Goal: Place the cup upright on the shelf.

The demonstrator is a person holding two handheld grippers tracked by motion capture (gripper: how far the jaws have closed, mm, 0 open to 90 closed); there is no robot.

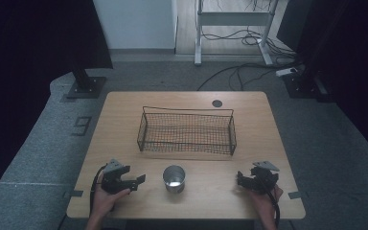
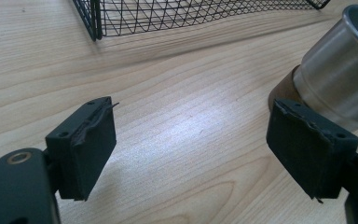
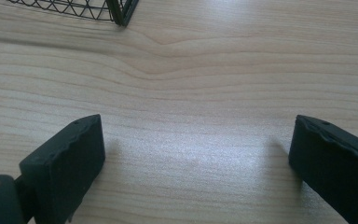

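Observation:
A steel cup [image 1: 174, 178] stands upright near the front middle of the wooden table [image 1: 120, 124]. Behind it sits a black wire basket [image 1: 186, 148] with nothing in it. My left gripper [image 1: 137, 181] rests on the table left of the cup, held by a hand and pointing right at the cup. In the left gripper view its jaws stand wide apart over bare wood, open [image 2: 191, 144], and the cup [image 2: 340, 79] lies just beyond the right jaw. My right gripper [image 1: 240, 178] rests right of the cup, open [image 3: 198, 154], nothing between its jaws.
A corner of the basket [image 2: 168, 14] shows at the top of the left gripper view, and another basket corner [image 3: 121, 11] at the top of the right gripper view. A round grommet [image 1: 217, 103] sits at the table's back edge. Stands and cables lie on the floor beyond.

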